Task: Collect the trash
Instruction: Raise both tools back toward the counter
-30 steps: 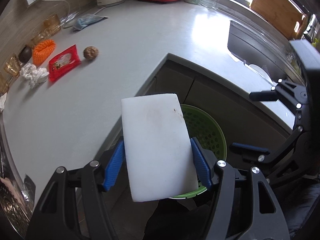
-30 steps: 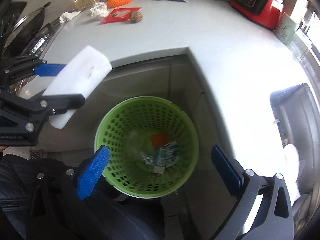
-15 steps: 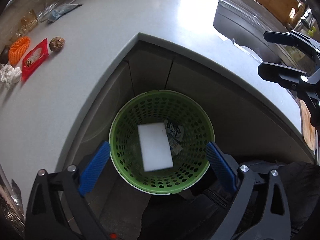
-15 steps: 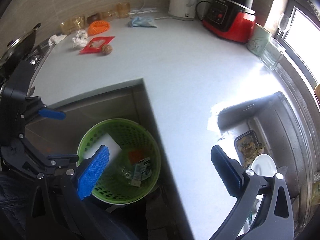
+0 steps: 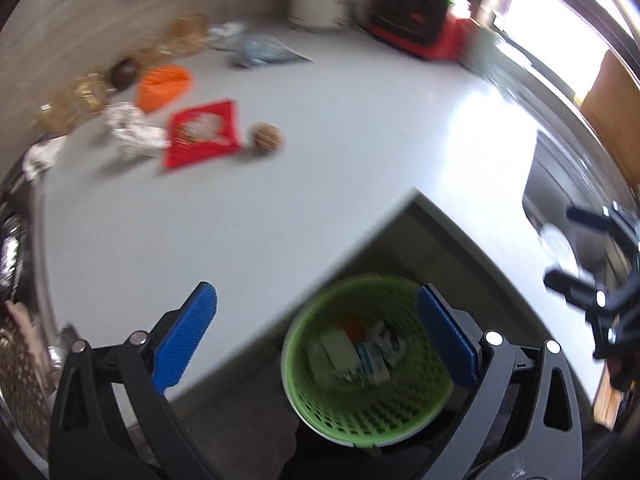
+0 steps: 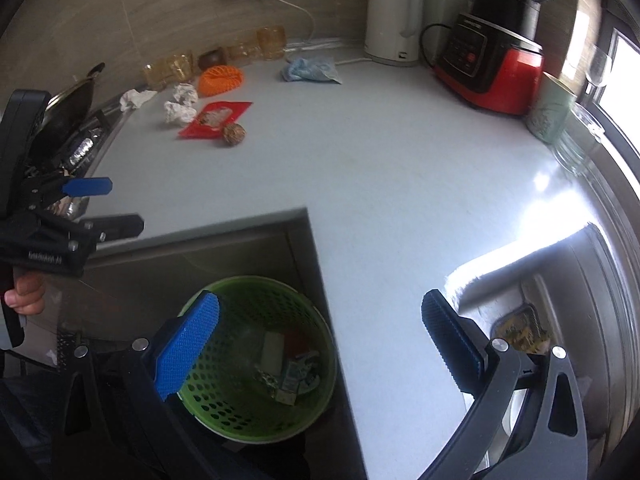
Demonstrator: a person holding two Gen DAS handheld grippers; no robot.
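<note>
A green perforated basket point(image 5: 360, 416) point(image 6: 240, 412) stands on the floor in the counter's inner corner. A white foam block point(image 5: 340, 354) point(image 6: 273, 350) lies in it among small cartons. My left gripper point(image 5: 316, 312) hangs open above the counter edge and the basket, with nothing between its blue pads. My right gripper point(image 6: 320, 308) is open and empty over the basket and counter. On the far left of the counter lie a red wrapper point(image 5: 202, 134) point(image 6: 214, 118), a brown ball point(image 6: 234, 134), crumpled white paper point(image 6: 180, 112), an orange net point(image 6: 221, 79) and a bluish bag point(image 6: 310, 69).
A white kettle point(image 6: 394, 20), a red and black blender point(image 6: 492, 68) and a mug point(image 6: 550, 110) line the back wall. Amber glass jars point(image 6: 176, 66) stand behind the trash. A sink point(image 6: 560, 300) lies at the right and a pan point(image 6: 72, 96) at the far left.
My left gripper let go of the white foam block, which dropped into the green basket. Its jaws spread wide and it swung up toward the counter. My right gripper drew back and rose.
</note>
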